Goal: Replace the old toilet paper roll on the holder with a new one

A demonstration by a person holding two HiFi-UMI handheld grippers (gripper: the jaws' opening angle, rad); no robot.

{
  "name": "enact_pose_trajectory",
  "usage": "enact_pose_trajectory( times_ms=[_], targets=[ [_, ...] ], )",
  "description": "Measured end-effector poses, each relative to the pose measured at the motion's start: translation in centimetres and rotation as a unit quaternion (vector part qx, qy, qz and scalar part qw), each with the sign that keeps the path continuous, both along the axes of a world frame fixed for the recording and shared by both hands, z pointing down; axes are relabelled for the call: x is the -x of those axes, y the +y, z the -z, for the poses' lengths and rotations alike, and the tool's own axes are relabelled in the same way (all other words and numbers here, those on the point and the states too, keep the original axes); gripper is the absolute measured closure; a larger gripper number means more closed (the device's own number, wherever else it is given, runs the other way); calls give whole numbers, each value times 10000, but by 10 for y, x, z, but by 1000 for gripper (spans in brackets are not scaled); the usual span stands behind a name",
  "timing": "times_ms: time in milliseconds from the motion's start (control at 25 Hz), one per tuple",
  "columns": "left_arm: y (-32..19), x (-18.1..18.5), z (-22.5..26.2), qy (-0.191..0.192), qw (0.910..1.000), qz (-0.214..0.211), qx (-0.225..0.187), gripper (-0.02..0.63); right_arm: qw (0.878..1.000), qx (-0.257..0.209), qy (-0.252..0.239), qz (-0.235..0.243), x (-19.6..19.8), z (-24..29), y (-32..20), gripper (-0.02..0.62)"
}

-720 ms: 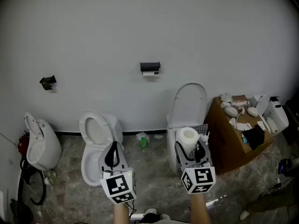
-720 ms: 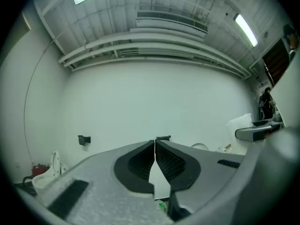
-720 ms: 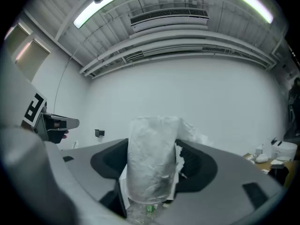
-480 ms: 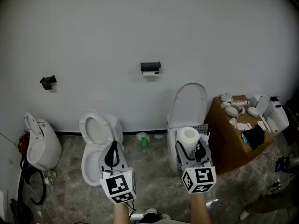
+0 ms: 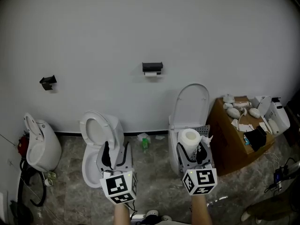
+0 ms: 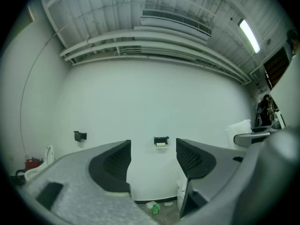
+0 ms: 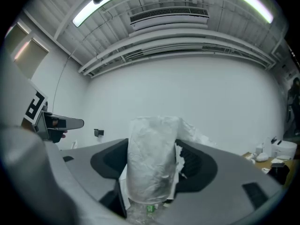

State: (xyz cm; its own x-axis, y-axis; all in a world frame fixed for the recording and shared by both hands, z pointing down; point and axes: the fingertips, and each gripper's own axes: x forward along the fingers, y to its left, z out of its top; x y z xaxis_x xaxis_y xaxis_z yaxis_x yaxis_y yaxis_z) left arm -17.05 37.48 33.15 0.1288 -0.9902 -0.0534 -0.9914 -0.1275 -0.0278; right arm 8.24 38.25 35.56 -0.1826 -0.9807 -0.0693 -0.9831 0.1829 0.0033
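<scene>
Left gripper (image 5: 115,153) jaws apart, empty. Open room ahead to bare wall (image 5: 140,27). Holder (image 5: 152,67) carries old roll (image 5: 151,73). Right gripper (image 5: 191,150) clamps wrapped new roll (image 5: 190,137). Box (image 5: 225,146) at right, clutter on top.

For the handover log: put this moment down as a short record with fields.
left gripper: open, empty, aimed at the wall
right gripper: shut on roll
roll: upright between the jaws, in crinkled clear wrap
holder: on the wall, far ahead of both grippers
paper: thin white strip under the holder
stage: roll not yet at holder
</scene>
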Motion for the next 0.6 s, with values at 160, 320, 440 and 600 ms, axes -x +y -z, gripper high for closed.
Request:
enact_pose_trajectory(
  times_ms=[160,320,440,600],
  targets=[
    [-13,10,-2,56,10000,45,-58,296,10000,11,8,-30,6,-3,-12,307],
    [-31,21,-5,-72,9999,91,-80,293,9999,39,1,-103,12,-7,-27,307],
    [-42,29,-5,-82,9999,95,-98,293,9999,50,-8,-150,17,-9,-37,307],
    [-56,34,-9,-113,9999,81,-80,293,9998,65,-39,-203,20,-11,-50,307]
  ],
)
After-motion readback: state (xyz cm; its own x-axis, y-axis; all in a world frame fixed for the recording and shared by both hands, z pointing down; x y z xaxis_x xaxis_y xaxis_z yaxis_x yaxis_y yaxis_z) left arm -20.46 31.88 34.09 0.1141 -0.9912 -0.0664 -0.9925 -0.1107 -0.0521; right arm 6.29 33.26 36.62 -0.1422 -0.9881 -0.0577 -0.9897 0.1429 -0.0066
